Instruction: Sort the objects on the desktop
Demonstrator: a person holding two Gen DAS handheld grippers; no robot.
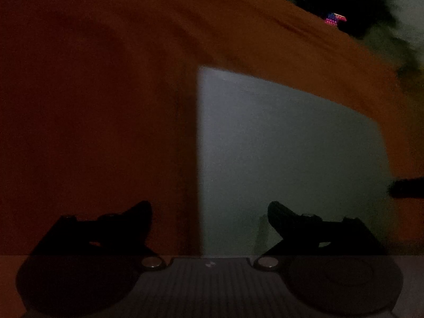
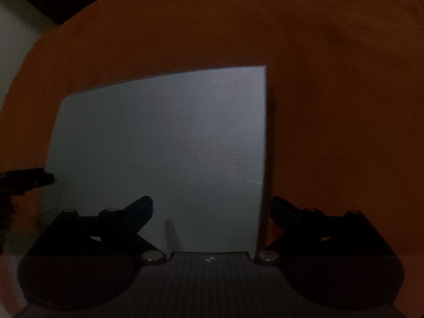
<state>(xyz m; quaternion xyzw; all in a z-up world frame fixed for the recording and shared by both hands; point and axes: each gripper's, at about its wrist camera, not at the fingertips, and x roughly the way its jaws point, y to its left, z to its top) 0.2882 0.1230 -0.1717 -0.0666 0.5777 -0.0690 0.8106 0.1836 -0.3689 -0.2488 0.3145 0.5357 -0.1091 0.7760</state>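
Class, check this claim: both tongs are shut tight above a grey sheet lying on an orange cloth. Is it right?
Not quite. Both tongs are open, not shut. The left wrist view shows the left tongs with fingers wide apart, and the right wrist view shows the same for the right tongs. The grey sheet on the orange cloth is correct.

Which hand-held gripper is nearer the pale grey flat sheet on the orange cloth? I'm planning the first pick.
Right, marginally. The right hand-held gripper spans the pale grey flat sheet's right edge; the left hand-held gripper straddles its left edge, mostly over orange cloth.
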